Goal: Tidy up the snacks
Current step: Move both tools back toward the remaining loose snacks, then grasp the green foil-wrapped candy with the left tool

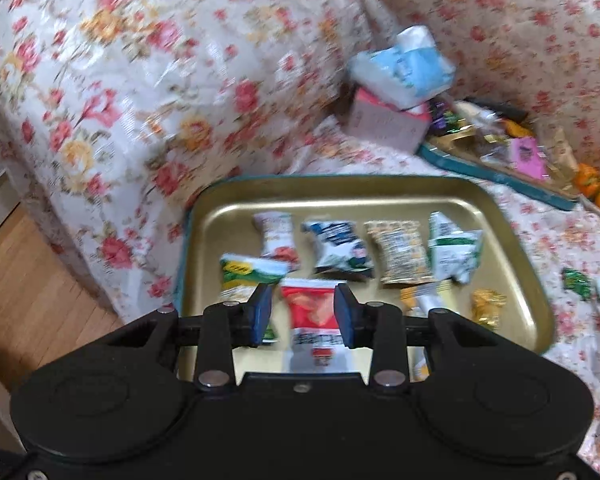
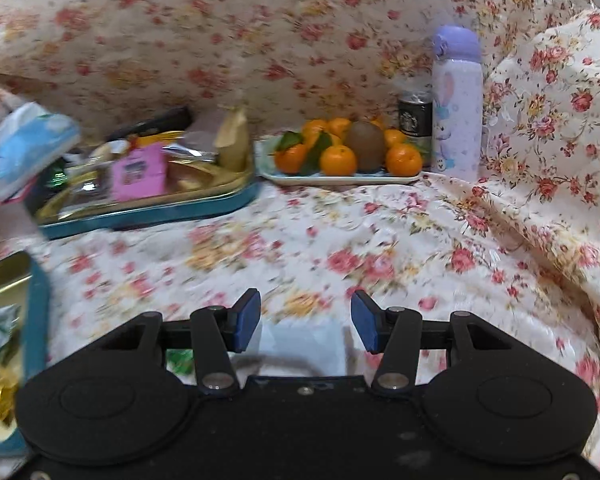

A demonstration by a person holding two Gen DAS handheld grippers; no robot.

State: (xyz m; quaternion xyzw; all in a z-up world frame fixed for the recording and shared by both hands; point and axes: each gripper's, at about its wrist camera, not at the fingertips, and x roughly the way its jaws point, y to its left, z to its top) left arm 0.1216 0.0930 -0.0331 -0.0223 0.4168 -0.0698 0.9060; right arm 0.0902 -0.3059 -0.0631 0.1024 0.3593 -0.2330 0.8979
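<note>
A gold tin tray (image 1: 512, 236) with a teal rim lies on the floral cloth and holds several snack packets in rows. My left gripper (image 1: 302, 314) is open just above a red and white packet (image 1: 314, 324) at the tray's near edge; the packet lies between the fingers, untouched. A green and yellow packet (image 1: 246, 276) lies to its left. My right gripper (image 2: 305, 322) is open over the cloth, above a pale packet (image 2: 300, 344); a green candy (image 2: 180, 360) lies beside it. The tray's corner (image 2: 36, 304) shows at the left of the right wrist view.
A second teal tray (image 2: 148, 212) piled with mixed snacks sits at the back, beside a blue tissue pack (image 2: 28, 148) on a pink box (image 1: 388, 124). A plate of oranges and a kiwi (image 2: 340, 152), a can (image 2: 415, 116) and a purple bottle (image 2: 458, 100) stand behind. Wood floor (image 1: 28, 288) lies left.
</note>
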